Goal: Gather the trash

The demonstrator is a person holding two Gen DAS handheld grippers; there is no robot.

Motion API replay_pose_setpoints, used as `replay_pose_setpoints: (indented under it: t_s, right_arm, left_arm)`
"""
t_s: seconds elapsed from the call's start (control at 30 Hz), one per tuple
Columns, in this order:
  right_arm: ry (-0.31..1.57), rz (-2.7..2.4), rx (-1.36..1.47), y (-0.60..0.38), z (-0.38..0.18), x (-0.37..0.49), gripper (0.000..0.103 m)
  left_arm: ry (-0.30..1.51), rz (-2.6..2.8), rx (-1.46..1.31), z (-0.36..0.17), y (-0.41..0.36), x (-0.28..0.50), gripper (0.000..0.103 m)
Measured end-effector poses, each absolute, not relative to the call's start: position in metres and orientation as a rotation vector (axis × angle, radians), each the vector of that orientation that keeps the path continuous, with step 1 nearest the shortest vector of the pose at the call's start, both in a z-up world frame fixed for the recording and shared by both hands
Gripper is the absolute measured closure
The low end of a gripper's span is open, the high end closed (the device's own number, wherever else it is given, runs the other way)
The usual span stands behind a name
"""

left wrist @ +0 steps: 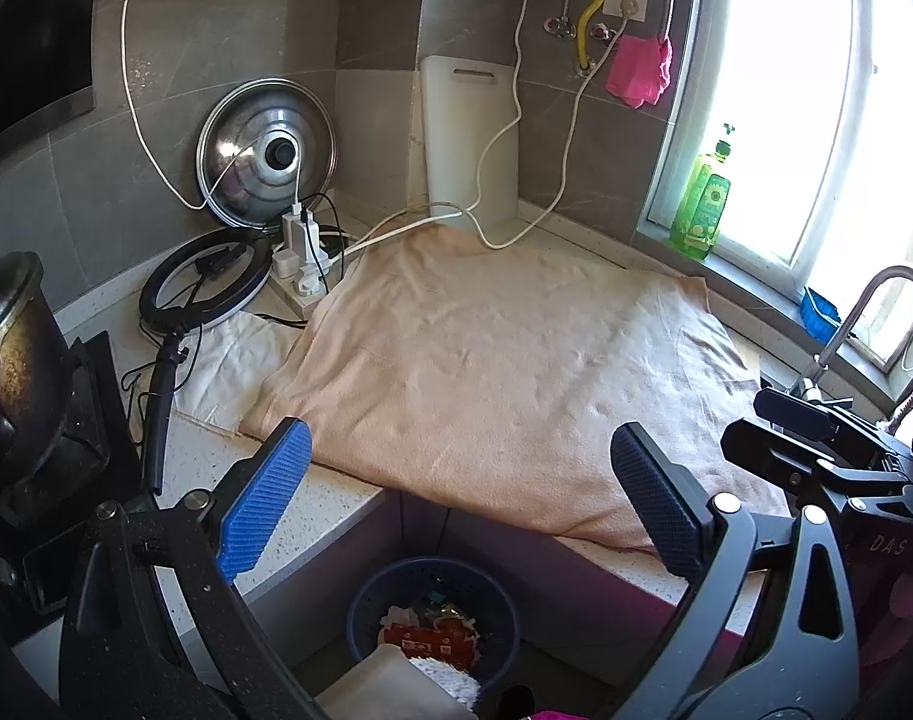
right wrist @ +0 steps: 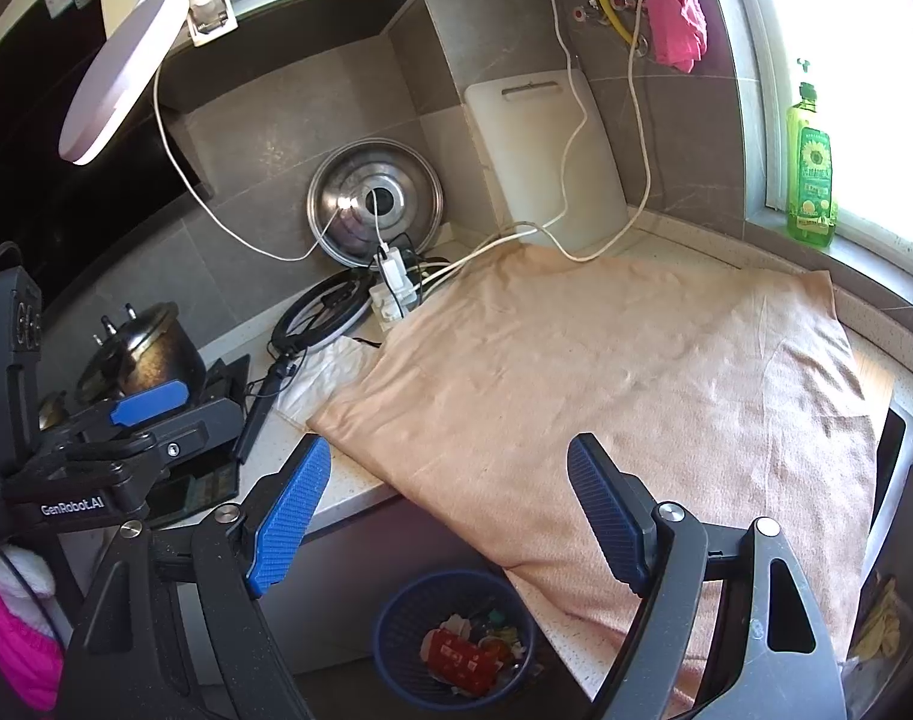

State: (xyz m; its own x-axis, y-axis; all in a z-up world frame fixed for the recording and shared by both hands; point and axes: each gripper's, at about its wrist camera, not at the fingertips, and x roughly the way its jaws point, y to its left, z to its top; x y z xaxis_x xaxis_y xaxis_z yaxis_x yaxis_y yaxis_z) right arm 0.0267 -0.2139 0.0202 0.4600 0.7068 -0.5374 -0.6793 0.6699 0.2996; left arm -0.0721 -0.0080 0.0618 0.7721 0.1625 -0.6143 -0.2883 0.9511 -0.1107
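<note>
Trash (right wrist: 465, 657) is seen gathered in the blue bin (right wrist: 396, 618) below both spread, empty jaws of the left gripper (left wrist: 456, 498) and right gripper (right wrist: 450, 510); ahead, the peach cloth (left wrist: 492, 372) shows no litter, so collection is judged nearly done.

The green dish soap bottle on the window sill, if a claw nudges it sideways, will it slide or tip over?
The green bottle looks tall and narrow on the sill, so a push near its top would probably tip it. Its smooth plastic may be slippery. It seems mostly full, so likely fairly heavy; a low push might slide it instead.
</note>
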Motion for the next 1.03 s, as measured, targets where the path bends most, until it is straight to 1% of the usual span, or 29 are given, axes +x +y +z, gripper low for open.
replay_pose_setpoints:
  t_s: [1.03]
  right_arm:
    - [0.715, 0.863, 0.037, -0.2115, 0.0106, 0.0275, 0.022]
  left_arm:
    - [0.650, 0.269, -0.200, 0.0586, -0.0035, -0.0749, 0.001]
